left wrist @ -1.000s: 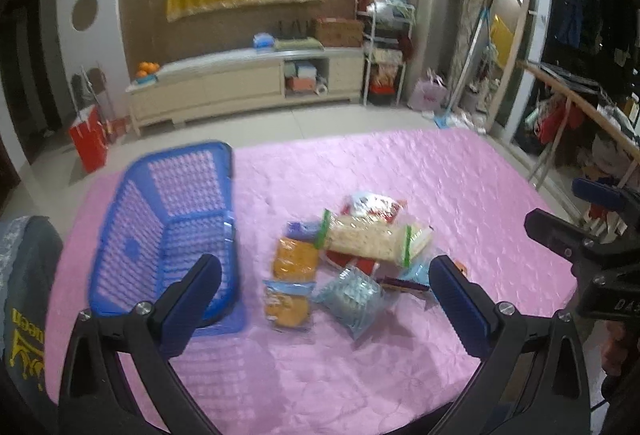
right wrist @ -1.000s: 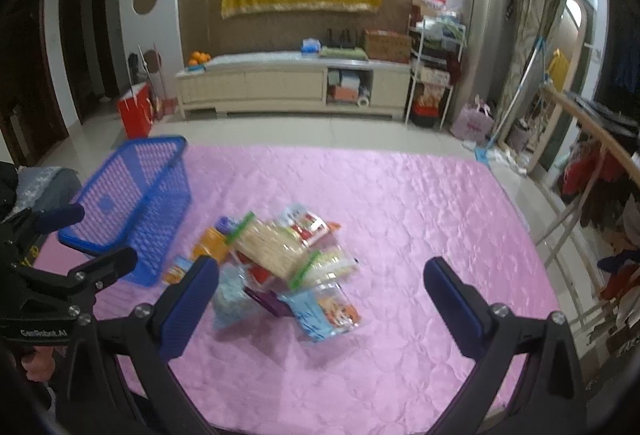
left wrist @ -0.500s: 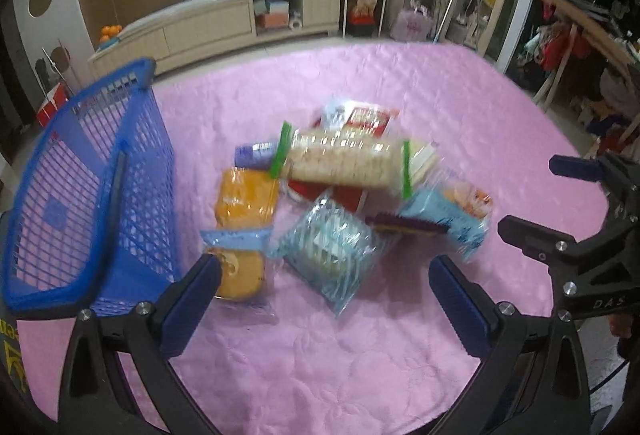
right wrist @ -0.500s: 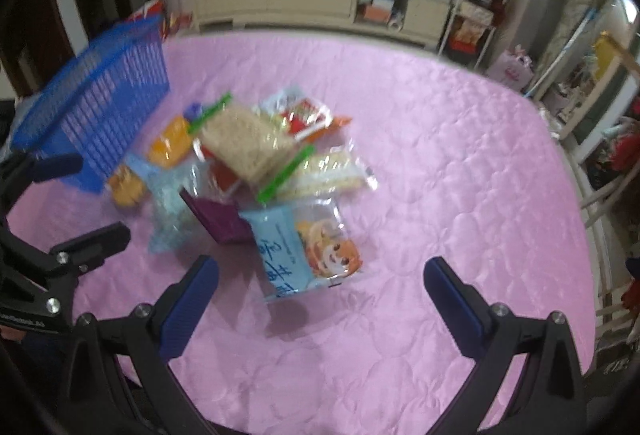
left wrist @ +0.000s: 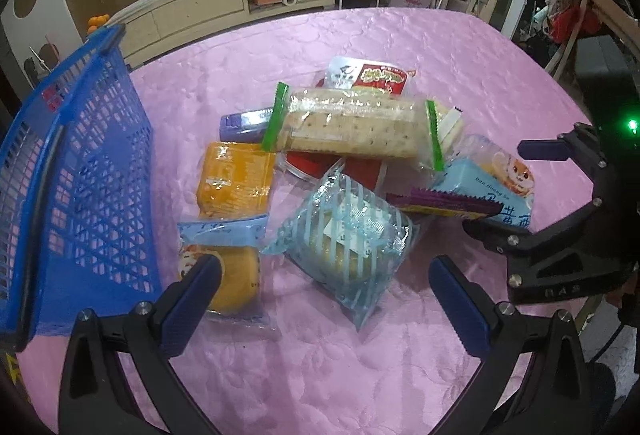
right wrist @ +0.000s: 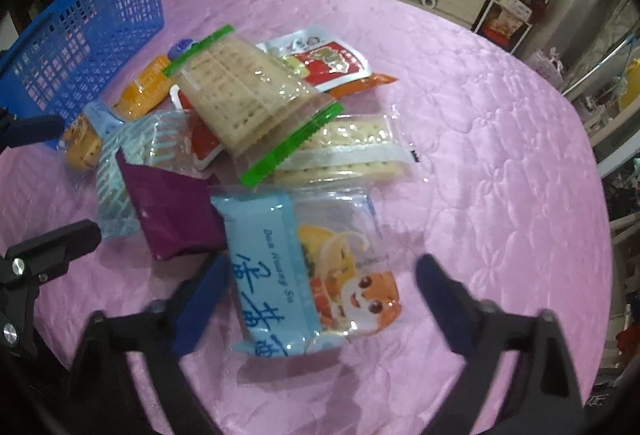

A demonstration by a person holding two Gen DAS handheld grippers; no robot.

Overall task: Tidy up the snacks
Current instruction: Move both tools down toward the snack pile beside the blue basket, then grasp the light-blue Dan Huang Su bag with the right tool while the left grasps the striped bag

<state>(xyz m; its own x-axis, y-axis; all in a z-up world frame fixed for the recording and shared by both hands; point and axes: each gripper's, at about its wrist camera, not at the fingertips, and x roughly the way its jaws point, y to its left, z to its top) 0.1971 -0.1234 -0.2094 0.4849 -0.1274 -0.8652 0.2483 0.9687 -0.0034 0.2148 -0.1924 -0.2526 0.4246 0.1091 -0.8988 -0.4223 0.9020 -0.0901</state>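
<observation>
— Nearest in the right wrist view?
— Right gripper (right wrist: 318, 289), at the bottom centre, jaws closing, either side of a light blue cartoon packet (right wrist: 304, 267); pads apparently not yet pressing it.
— And in the left wrist view?
— Left gripper (left wrist: 324, 289), bottom centre, jaws spread wide, gripping nothing. Between the tips, a blue-striped clear packet (left wrist: 344, 235); by the left tip, an orange bun packet (left wrist: 230, 277).
— Farther up?
— Mid-frame, a heap of snacks on the pink tablecloth (left wrist: 320, 375): purple wrapper (right wrist: 172, 211), long cracker pack with green ends (left wrist: 352, 127), red-and-white pouch (left wrist: 372, 75) behind it.
— Basket?
— Blue basket (left wrist: 80, 175), at the left edge, tilted, just beside the orange packets.
— Beyond?
— Beige cabinet (left wrist: 224, 5), upper left, along the wall.
</observation>
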